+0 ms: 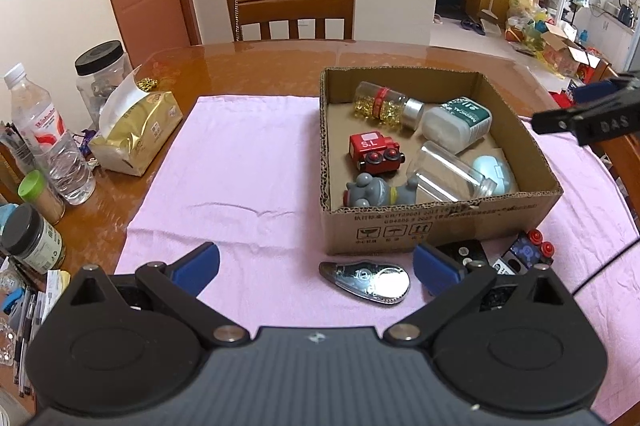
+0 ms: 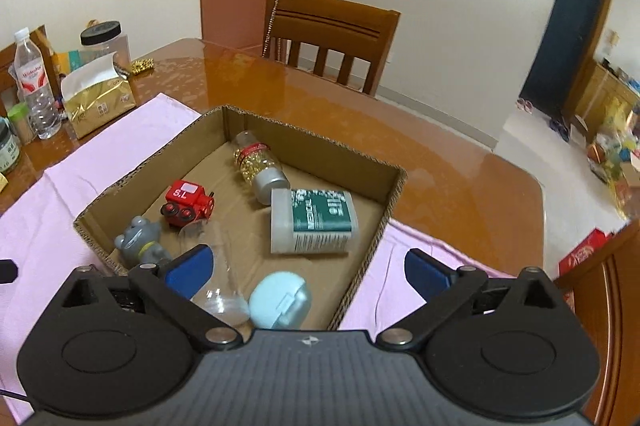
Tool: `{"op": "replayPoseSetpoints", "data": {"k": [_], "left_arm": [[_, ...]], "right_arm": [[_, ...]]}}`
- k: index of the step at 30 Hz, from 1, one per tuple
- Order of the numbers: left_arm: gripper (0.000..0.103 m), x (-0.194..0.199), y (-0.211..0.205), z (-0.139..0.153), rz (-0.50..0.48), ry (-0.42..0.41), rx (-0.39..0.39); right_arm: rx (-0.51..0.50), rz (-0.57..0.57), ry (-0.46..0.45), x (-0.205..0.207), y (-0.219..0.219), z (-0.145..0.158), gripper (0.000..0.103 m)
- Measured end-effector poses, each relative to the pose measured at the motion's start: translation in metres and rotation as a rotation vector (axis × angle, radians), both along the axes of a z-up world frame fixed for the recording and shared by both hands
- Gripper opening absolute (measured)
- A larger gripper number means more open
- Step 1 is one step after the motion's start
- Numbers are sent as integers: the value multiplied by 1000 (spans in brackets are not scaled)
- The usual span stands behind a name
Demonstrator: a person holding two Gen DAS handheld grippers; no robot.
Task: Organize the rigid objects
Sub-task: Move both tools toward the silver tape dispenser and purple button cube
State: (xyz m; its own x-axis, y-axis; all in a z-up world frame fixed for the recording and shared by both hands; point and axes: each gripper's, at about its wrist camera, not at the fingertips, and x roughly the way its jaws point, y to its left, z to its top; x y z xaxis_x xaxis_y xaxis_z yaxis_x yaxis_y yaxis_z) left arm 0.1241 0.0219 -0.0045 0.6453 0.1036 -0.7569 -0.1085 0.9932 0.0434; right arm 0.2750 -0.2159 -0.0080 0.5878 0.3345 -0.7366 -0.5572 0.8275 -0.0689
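**Both grippers gape wide over the sorting box**

Right gripper [image 2: 307, 268] hangs over the cardboard box [image 2: 384, 222], jaws spread wide and empty; below it lie a clear jar [image 2: 224, 278] and a pale blue case [image 2: 280, 300]. Left gripper [image 1: 316, 264], equally wide and holding nothing, hovers above a metal shoehorn-shaped piece [image 1: 366, 282] on the pink cloth [image 1: 240, 165], just outside the box's near wall.

Wide-open right gripper [image 2: 308, 272] above filled cardboard box [image 2: 394, 191].
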Motion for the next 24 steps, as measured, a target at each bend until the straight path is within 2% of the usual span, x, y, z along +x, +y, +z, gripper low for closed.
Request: {"op": "replayPoseSetpoints", "data": {"k": [6,13,18,24], "left_arm": [[102,-6,-7,1,23,6,5],[102,-7,-14,-8,0,15,25],[102,-1,-14,-28,-59,42,0],[102,7,-13,-43,-112,67,-41]], "right_arm": [[31,-72,11,-29,-18,-6,103],[37,-154,32,-66,-28,-41,103],[-28,-160,60,-81,-18,-78,103],[-78,-173,107,-78,-5,-105,103]]}}
